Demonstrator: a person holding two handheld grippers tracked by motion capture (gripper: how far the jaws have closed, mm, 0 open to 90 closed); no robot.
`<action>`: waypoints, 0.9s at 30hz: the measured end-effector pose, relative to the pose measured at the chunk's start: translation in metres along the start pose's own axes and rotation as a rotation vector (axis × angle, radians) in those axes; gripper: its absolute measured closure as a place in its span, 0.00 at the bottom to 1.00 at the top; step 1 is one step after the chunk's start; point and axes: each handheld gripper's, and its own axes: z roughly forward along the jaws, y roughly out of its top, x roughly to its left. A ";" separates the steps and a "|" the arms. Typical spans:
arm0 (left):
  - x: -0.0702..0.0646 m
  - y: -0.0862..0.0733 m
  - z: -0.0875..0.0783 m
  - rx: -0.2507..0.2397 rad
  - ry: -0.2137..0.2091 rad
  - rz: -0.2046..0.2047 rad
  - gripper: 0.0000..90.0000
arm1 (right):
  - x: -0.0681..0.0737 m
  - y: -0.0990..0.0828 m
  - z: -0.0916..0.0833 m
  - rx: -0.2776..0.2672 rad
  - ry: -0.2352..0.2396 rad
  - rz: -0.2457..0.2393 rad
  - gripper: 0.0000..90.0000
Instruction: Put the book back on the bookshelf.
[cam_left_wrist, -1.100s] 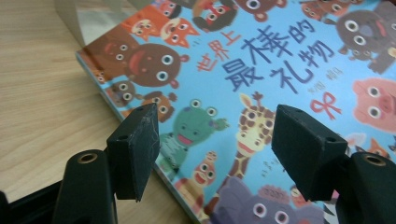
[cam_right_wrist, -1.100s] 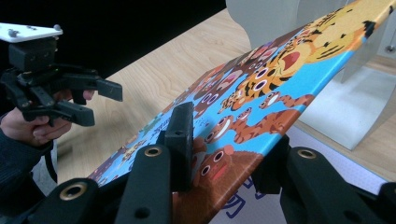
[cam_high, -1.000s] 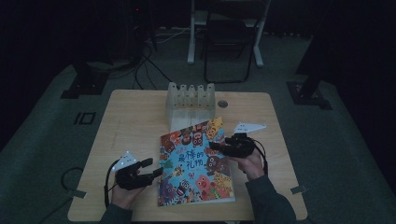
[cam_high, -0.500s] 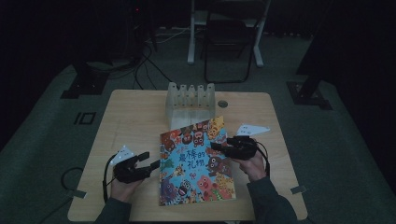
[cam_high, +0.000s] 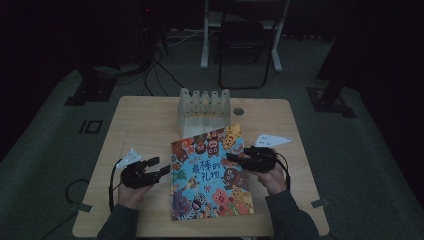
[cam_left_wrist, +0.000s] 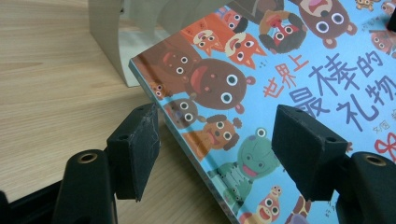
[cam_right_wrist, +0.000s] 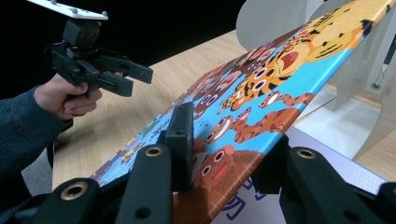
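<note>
A colourful picture book with cartoon animals lies in the middle of the table. My right gripper is shut on its right edge. In the right gripper view the jaws pinch the hard cover, which tilts up off a white sheet with blue characters. My left gripper stands open beside the book's left edge. In the left gripper view that edge runs between the pads without touching them.
A pale slotted rack stands just behind the book, also seen close in the left gripper view. Bare wood table lies to the left. Chair legs and cables sit on the dark floor beyond.
My left gripper has moved a little away from the person and toward the book's left edge. The right gripper and the book have kept still.
</note>
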 end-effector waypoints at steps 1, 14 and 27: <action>0.001 0.001 0.001 0.000 -0.002 0.003 0.36 | 0.000 0.000 0.000 -0.001 0.001 -0.004 0.73; 0.007 0.009 0.008 0.023 0.009 0.016 0.36 | 0.004 0.000 -0.005 -0.028 0.006 -0.046 0.73; 0.011 0.017 0.014 0.022 -0.005 0.016 0.36 | 0.010 0.002 -0.009 -0.066 0.013 -0.098 0.73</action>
